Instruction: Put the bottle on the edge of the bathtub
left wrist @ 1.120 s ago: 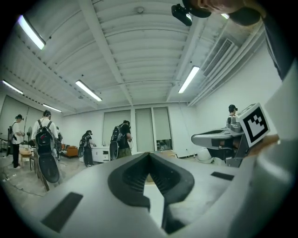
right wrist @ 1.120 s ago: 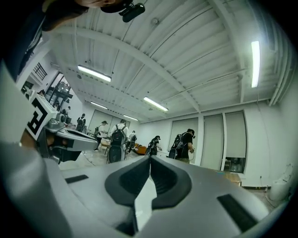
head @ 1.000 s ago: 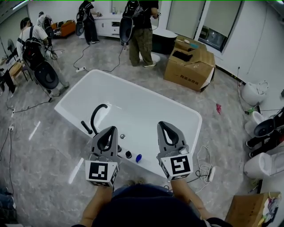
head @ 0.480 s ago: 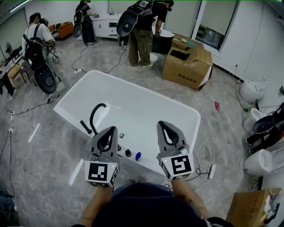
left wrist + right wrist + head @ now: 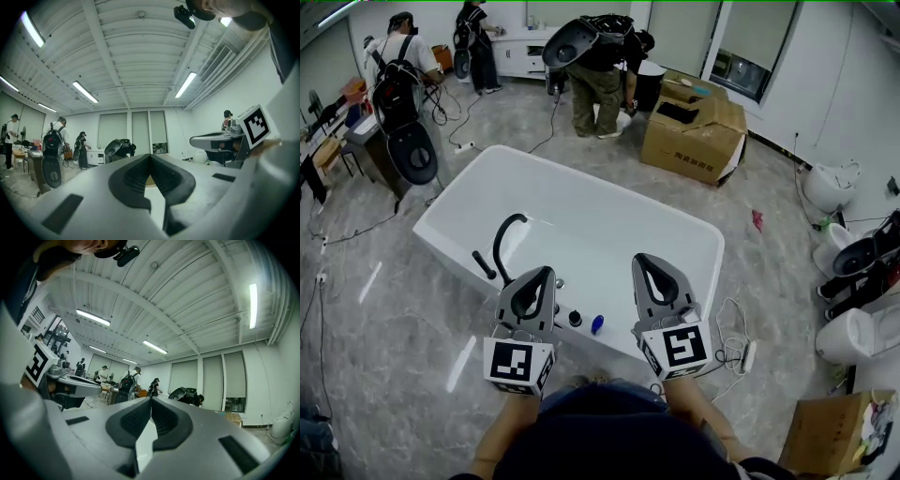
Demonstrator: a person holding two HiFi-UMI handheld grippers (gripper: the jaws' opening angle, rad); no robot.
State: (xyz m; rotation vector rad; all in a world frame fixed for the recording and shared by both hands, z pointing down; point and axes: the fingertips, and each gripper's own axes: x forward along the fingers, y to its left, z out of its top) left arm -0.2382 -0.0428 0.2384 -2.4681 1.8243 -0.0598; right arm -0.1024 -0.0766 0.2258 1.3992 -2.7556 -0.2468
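- Currently the left hand-held gripper (image 5: 544, 273) and the right hand-held gripper (image 5: 642, 262) hang side by side over the near rim of the tub (image 5: 581, 190), apart from each other, tips pointing away from the person.
- Left gripper view: jaws of the left hand-held gripper (image 5: 150, 156) pressed together, nothing between them.
- Right gripper view: jaws of the right hand-held gripper (image 5: 151, 400) likewise pressed together and empty.
- Bottle (image 5: 596, 324): small and blue, on the tub's near rim, between the two hand-held grippers as seen from the head, touching neither. Too small to tell whether it stands or lies.
- A black knob (image 5: 575, 319) sits on the rim just left of the bottle; the black arched faucet (image 5: 498, 248) rises farther left along the same rim.
- The tub is white and stands on a grey floor (image 5: 394, 309).
- An open cardboard box (image 5: 692, 131) stands beyond the tub's far corner; a person (image 5: 598, 66) bends over beside it.
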